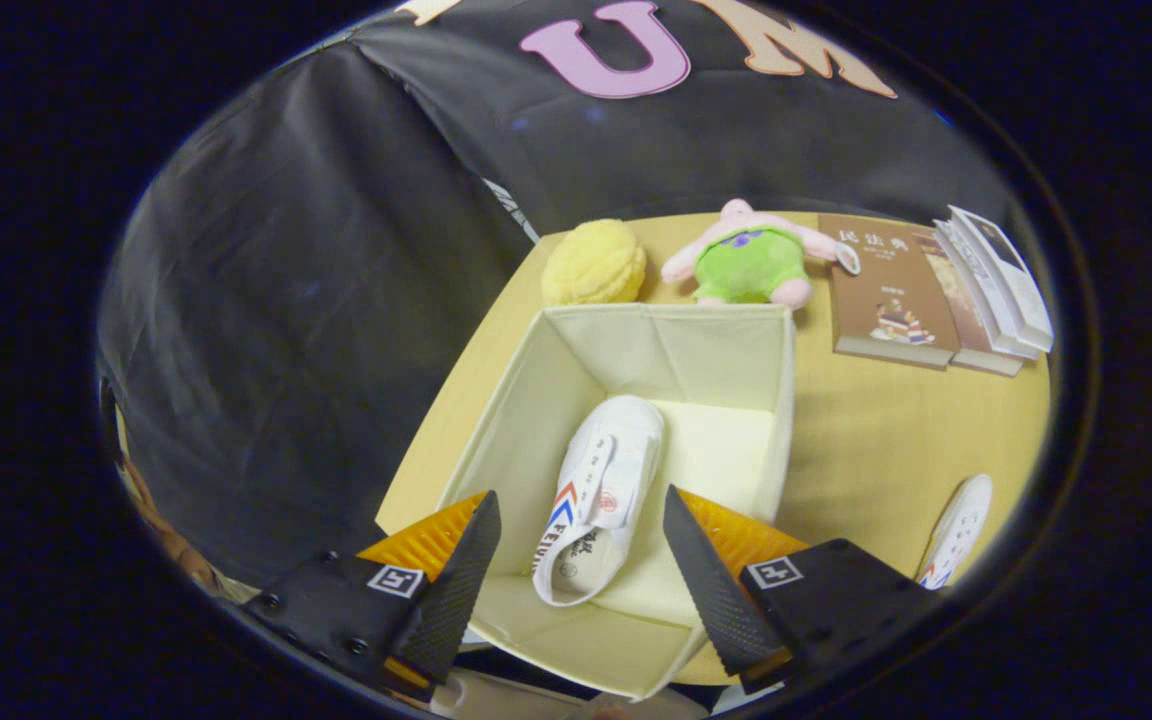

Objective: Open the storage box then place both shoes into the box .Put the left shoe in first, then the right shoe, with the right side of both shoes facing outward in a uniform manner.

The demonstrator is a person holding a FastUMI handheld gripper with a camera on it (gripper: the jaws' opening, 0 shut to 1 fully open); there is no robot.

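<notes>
In the gripper view the gripper (576, 560) hangs above the open storage box (776, 400), looking down into it; its jaws stand wide apart and released, holding nothing, one to either side of the shoe below; the box sits on the yellow worktop (886, 440) with its top open, so the opening step looks done.

One white shoe (601, 495) lies on the floor of the box, on its side, toe toward the far wall and the heel opening toward the jaws; its strap and the striped side panel face up; it rests nearer the wall on the left jaw's side, with bare box floor beside it toward the other wall; by the task's order I take this to be the left shoe, already placed.

The second shoe (956, 530) lies on the worktop outside the box, beyond the right jaw and well apart from the box wall; partly visible, so its facing is hard to judge.

Beyond the box sit a yellow plush (594, 262), a pink and green plush toy (748, 260) and some books (936, 290).

The step in hand seems to be the turn from first shoe to second; the next move calls for carrying the open jaws over to the outer shoe, closing across its body, then setting it in the free space with the same side up as the first.
</notes>
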